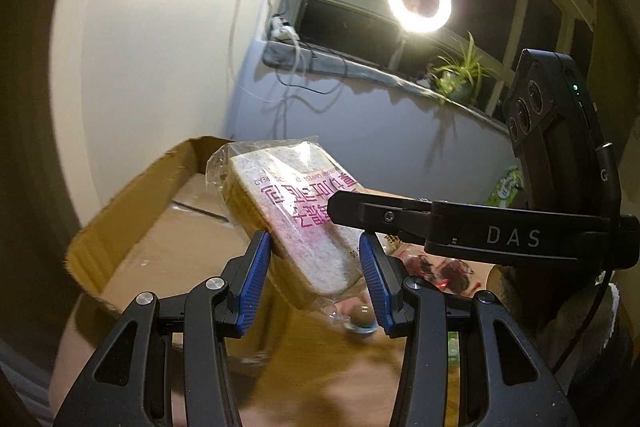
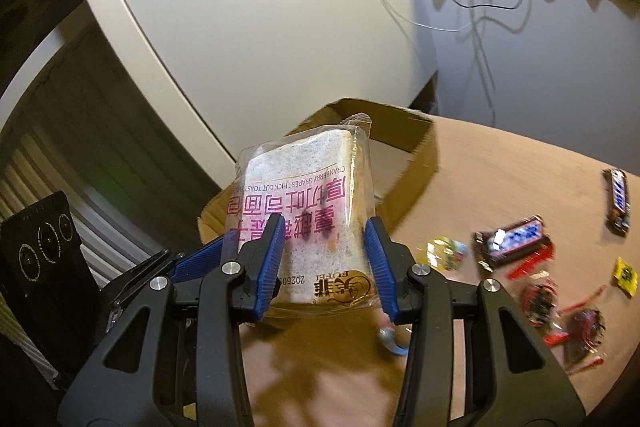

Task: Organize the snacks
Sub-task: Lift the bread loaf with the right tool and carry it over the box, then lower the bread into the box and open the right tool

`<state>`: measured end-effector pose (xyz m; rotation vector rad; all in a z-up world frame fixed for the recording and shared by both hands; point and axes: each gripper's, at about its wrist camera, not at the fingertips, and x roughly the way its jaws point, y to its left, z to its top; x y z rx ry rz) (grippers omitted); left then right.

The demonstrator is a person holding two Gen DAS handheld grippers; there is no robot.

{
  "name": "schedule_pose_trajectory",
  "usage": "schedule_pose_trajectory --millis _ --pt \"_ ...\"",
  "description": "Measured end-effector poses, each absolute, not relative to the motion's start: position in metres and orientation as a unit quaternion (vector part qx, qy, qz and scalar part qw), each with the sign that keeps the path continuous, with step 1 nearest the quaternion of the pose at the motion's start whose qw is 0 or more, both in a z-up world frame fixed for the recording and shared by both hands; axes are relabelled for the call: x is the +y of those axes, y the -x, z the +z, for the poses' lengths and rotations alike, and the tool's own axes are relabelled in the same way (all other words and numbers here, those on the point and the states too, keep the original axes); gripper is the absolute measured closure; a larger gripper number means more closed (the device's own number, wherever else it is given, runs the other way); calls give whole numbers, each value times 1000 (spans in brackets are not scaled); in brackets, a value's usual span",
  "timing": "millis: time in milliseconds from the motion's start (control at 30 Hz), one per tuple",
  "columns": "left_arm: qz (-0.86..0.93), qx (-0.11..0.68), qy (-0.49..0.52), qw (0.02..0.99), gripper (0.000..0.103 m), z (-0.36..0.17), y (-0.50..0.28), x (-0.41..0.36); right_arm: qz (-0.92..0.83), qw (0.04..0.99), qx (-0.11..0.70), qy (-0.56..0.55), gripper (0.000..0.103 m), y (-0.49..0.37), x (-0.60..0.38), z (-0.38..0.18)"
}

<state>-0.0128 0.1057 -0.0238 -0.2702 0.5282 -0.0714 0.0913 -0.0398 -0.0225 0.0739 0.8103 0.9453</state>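
Both your grippers, left [image 1: 316, 267] and right [image 2: 326, 259], clamp the wrapped toast pack [image 2: 304, 219] between blue pads, one from each side, probably so the soft bag won't sag. You've got it raised over the open cardboard box [image 1: 160, 211]. Chocolate bars [image 2: 514, 237] lie scattered on the wooden table [image 2: 500, 167]; ring light [image 1: 419, 1] glares at the dark window.

Bread pack [image 2: 304, 227]: clear glossy plastic film showing crinkles. Cardboard box [image 1: 132, 227]: matt brown corrugated paperboard. Table [image 2: 500, 167]: smooth wood-look top. Fingers [image 2: 272, 259]: ribbed blue pads sitting on matt black plastic. Candy bars [image 2: 516, 239]: shiny wrappers catching light.
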Motion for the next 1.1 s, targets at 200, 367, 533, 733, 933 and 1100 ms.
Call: schedule_pose_trajectory --millis 200,367,533,733,933,1100 --pt "-14 261 144 954 58 -29 16 129 458 802 383 -20 58 -90 -7 -27" --pt "-1 265 150 953 59 -35 17 143 465 796 389 -12 58 -93 12 -32" --pt "10 270 155 950 60 -40 16 151 468 790 396 -9 58 -95 27 -38" --pt "22 278 152 948 60 -45 13 154 469 790 395 3 58 -95 34 -44" --pt "25 278 147 949 60 -44 15 155 457 805 379 10 38 -91 32 -39" --pt "26 278 148 949 60 -43 15 155 445 810 381 -2 37 -98 22 -36"
